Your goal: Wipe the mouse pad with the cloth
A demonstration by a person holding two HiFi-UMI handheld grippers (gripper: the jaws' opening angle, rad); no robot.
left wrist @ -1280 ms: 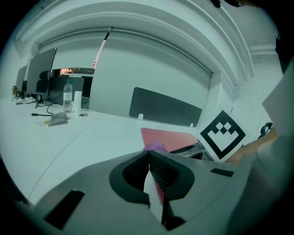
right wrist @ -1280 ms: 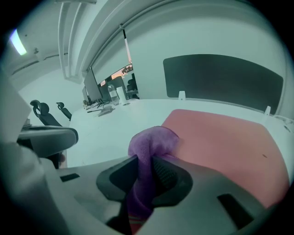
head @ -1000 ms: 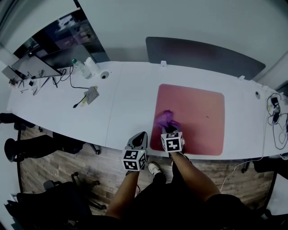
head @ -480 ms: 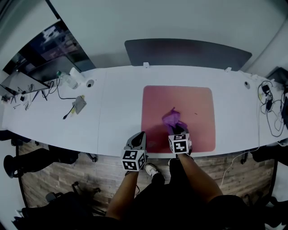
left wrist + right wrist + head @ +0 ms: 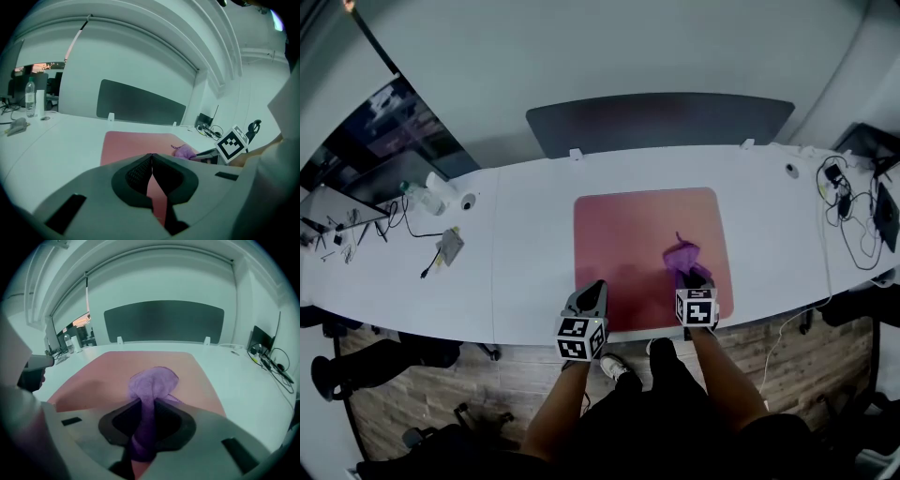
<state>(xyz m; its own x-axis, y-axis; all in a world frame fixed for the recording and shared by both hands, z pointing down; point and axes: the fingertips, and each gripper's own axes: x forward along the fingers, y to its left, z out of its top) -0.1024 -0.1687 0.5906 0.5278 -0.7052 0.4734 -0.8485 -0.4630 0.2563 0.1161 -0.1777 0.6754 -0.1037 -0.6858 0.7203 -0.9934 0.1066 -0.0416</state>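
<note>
Far left end of the desk (image 5: 525, 253): 1 bottle (image 5: 414, 192) and 1 small grey item (image 5: 448, 246), both well apart from the mouse pad (image 5: 628, 234). The dark panel (image 5: 661, 120) stands upright along the desk's far edge.

The mouse pad is pink and roughly square. It lies flat mid-desk, with its near edge close to the desk's front edge.

The left gripper (image 5: 593, 285) is over the pad's near-left corner. Its 2 jaws are pressed together with nothing between them, as the left gripper view (image 5: 151, 157) shows. I can't tell if the tips touch the pad.

The cloth (image 5: 682, 256) is purple and bunched up. It sits on the right half of the pad, toward the near edge.

The right gripper (image 5: 695, 275) is clamped on the cloth. In the right gripper view (image 5: 147, 411), a strip of cloth (image 5: 152, 387) runs back between the 2 jaws and the bunch spills out ahead of the tips onto the pad.

Far right end of the desk: a tangle of cables (image 5: 848, 202), well apart from the pad.
</note>
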